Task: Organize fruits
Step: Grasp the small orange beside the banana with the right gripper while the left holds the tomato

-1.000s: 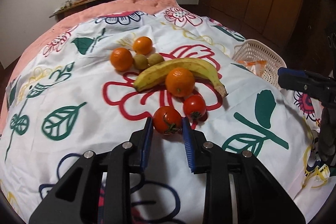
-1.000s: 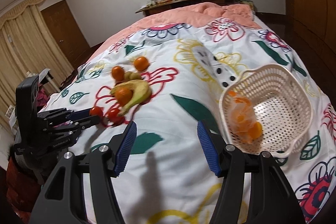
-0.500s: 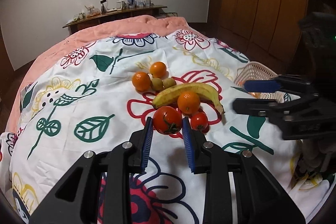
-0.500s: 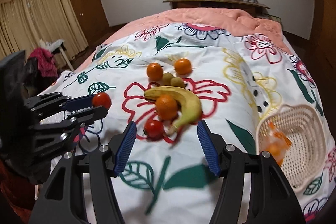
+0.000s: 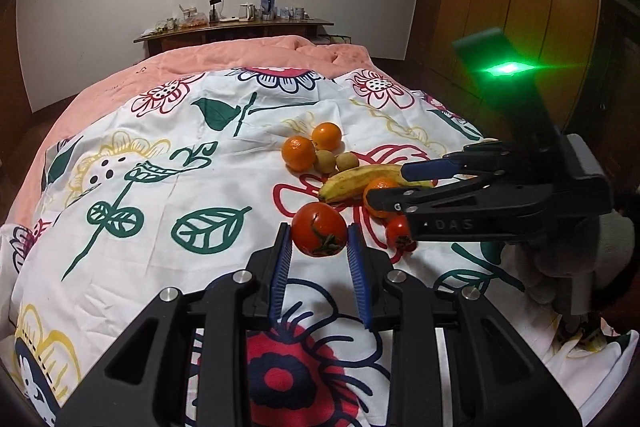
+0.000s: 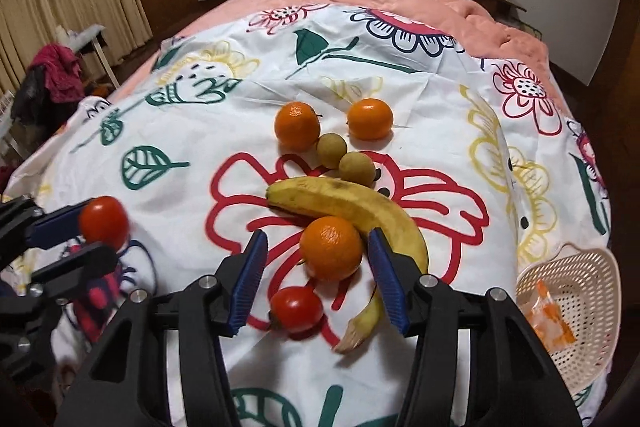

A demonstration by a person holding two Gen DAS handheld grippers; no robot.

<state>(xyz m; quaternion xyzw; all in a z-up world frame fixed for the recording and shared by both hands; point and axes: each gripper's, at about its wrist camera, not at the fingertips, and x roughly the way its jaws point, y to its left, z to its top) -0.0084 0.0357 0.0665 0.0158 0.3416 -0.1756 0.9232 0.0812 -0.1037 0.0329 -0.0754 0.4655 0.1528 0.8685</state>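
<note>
White cotton bedding [image 6: 224, 131] printed with red, green and yellow flowers covers the bed and carries the fruit. The cream perforated basket [image 6: 576, 291] is shown only in the right wrist view, at the right edge of the bedding, with an orange packet [image 6: 550, 319] inside it; curtains and a heap of clothes are also seen only there. The wooden wardrobe doors and a green indicator light [image 5: 506, 69] on the right unit are shown only in the left wrist view.

The letters "DAS" [image 5: 448, 225] can be read on the side of the right hand-held gripper [image 5: 386, 183]; further characters are cut off.

The left hand-held gripper [image 5: 319, 239] is clenched on a large tomato [image 5: 319, 234], which is held clear of the bedding. In the right wrist view the same tomato [image 6: 103, 223] is seen at the left edge between the blue pads.

The jaws of the right hand-held gripper [image 6: 314, 253] are closing around an orange [image 6: 331, 248], which lies between the pads; no pad contact is visible. This orange lies against the banana [image 6: 348, 205], with a small tomato [image 6: 297, 308] just in front of it. Two more oranges [image 6: 297, 125] and two small brown fruits [image 6: 357, 169] lie beyond the banana.
</note>
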